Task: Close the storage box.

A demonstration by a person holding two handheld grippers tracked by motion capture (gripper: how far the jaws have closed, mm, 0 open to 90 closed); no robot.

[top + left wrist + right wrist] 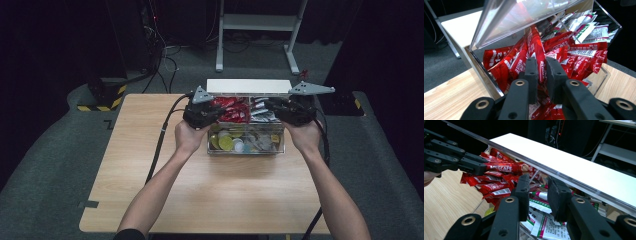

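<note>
A clear plastic box [246, 150] stands at the far edge of the wooden table [200, 195], its transparent lid [506, 20] tilted up. Red Nescafe sachets [232, 114] fill its back left compartment. My left gripper [541, 61] reaches into that pile and is shut on one red stick [535, 47]. The right gripper view shows the same stick [506, 167] held level in the left gripper [484, 167]. My right gripper [537, 178] is open at the box's right side, above the white and green sachets [544, 220]. The lid's edge [499, 148] runs just past its fingertips; whether they touch it, I cannot tell.
Round yellow and white pieces [226, 143] lie in the box's front compartment. A white board [248, 86] sits right behind the box. Bare tabletop stretches toward the person. Beyond the table are a white desk frame [255, 22], cables and a yellow-black striped base [102, 97].
</note>
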